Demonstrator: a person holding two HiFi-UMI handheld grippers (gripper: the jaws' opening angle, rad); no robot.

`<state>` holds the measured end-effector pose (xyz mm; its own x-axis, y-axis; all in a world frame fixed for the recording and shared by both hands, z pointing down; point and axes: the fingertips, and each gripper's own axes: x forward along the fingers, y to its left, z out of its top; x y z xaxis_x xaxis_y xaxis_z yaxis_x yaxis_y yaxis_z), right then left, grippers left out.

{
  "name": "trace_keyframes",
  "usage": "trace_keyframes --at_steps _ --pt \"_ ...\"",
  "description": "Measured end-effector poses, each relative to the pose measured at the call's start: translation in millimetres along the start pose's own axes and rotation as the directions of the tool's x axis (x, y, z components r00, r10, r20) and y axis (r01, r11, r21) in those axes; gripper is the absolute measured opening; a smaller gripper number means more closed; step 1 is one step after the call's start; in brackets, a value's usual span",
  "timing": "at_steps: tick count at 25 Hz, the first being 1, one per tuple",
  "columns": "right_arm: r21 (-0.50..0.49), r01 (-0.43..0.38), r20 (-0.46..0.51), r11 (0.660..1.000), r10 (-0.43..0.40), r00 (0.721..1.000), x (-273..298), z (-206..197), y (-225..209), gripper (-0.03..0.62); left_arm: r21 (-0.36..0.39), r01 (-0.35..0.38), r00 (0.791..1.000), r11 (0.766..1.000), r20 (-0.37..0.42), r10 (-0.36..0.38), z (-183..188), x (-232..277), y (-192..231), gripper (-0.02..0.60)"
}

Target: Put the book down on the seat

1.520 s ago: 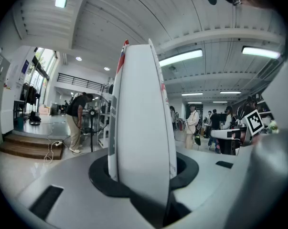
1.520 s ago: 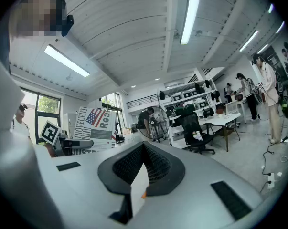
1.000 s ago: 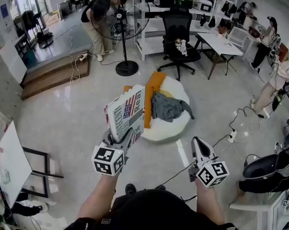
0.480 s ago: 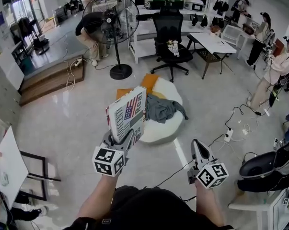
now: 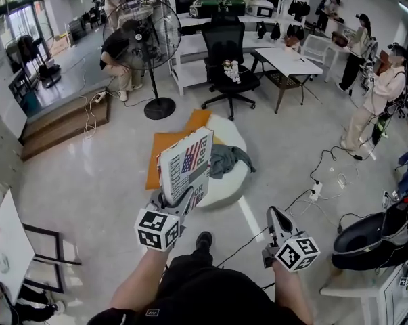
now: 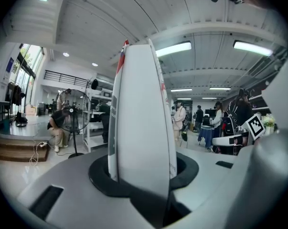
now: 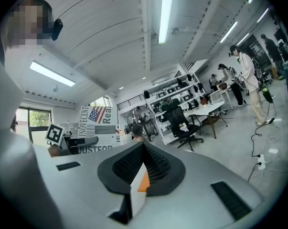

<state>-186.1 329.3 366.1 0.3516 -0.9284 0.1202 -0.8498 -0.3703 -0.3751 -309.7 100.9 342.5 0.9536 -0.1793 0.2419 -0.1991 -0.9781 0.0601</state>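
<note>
A white book (image 5: 185,164) with a flag and black lettering on its cover stands upright in my left gripper (image 5: 175,198), which is shut on its lower edge. In the left gripper view the book (image 6: 144,113) rises edge-on from between the jaws of the left gripper (image 6: 144,175). Just beyond the book, low on the floor, lies the seat (image 5: 229,180), a round white cushion with a grey cloth (image 5: 225,158) on it. My right gripper (image 5: 275,215) hangs to the right, shut and empty. The right gripper view shows its black pads (image 7: 158,168) meeting.
An orange mat (image 5: 164,156) lies against the seat's left side. Behind it stand a black office chair (image 5: 225,56), a floor fan (image 5: 139,39) and a white table (image 5: 288,59). Cables and a power strip (image 5: 315,191) cross the floor at right. Several people stand about.
The seat and the room have slid down and closer in the head view, and a shoe now shows below. The book stays upright in the left gripper; both grippers keep their pose.
</note>
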Motion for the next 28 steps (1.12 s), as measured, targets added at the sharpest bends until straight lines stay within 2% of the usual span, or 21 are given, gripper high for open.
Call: trace_keyframes --at_steps 5,11,17,19,23,28 --pt "0.001 0.024 -0.016 1.0 -0.024 1.0 7 -14 -24 0.011 -0.006 0.025 1.0 1.0 0.001 -0.025 -14 38 -1 0.156" --pt "0.001 0.062 -0.05 0.998 -0.061 0.997 48 -2 -69 0.009 -0.012 0.061 0.998 0.998 -0.002 -0.061 -7 112 9 0.156" --pt "-0.011 0.069 -0.096 0.998 -0.07 0.993 97 -23 -115 0.011 -0.037 0.077 0.997 0.996 0.003 -0.077 -35 184 30 0.156" --pt "-0.016 0.067 -0.119 0.998 -0.068 0.991 121 -12 -133 0.011 -0.051 0.065 0.998 0.997 -0.001 -0.065 -30 212 44 0.156" --pt "-0.03 0.049 -0.148 0.998 -0.053 0.988 187 41 -158 0.011 -0.069 0.04 0.999 0.997 -0.01 -0.041 11 268 81 0.156" --pt "-0.046 -0.019 -0.169 0.999 0.011 0.985 264 73 -174 0.011 -0.076 0.014 1.0 0.997 -0.024 -0.016 31 320 117 0.156"
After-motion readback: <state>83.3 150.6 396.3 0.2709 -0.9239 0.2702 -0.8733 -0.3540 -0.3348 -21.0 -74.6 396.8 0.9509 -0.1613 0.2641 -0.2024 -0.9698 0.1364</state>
